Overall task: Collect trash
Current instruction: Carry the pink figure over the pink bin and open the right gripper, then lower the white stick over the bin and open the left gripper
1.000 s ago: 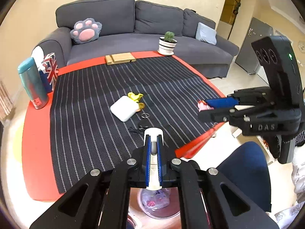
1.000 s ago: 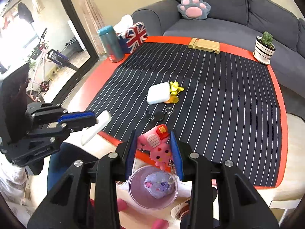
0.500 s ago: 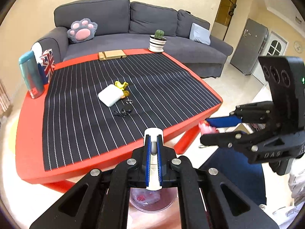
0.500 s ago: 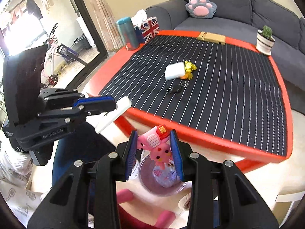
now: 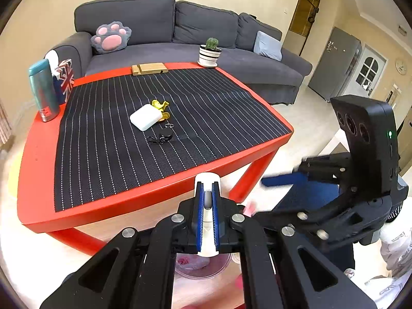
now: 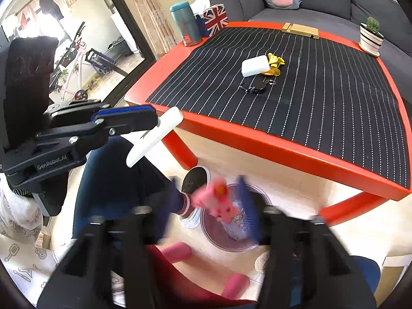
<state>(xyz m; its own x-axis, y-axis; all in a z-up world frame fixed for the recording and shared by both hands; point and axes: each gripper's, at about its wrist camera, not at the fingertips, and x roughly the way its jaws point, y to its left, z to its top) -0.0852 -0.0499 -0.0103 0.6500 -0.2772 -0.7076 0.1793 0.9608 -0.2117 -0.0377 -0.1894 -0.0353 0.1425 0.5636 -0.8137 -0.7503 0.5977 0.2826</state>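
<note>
My left gripper (image 5: 207,200) is shut on a white stick-shaped object (image 5: 207,216), which also shows in the right wrist view (image 6: 154,136). It hangs off the table's front edge above a clear pink trash bin (image 5: 203,265) on the floor. My right gripper (image 6: 211,195) is blurred by motion, its jaws spread. A pink cartoon keychain (image 6: 219,200) sits between them, over the bin (image 6: 231,221), which holds a crumpled wrapper. I cannot tell whether the keychain is gripped or loose.
A red table (image 5: 38,154) with a striped black mat carries a white case (image 5: 144,117), yellow trinket (image 5: 159,105), black keys (image 5: 162,137), teal bottle (image 5: 43,90), tissue box (image 5: 64,79), wooden stand (image 5: 149,68) and cactus pot (image 5: 209,54). A grey sofa (image 5: 154,25) stands behind. The person's legs and shoe (image 6: 193,180) are beside the bin.
Both grippers have drawn back from the table and dropped toward the bin. The right gripper's jaws have spread apart around the pink keychain, which is now lower and blurred.
</note>
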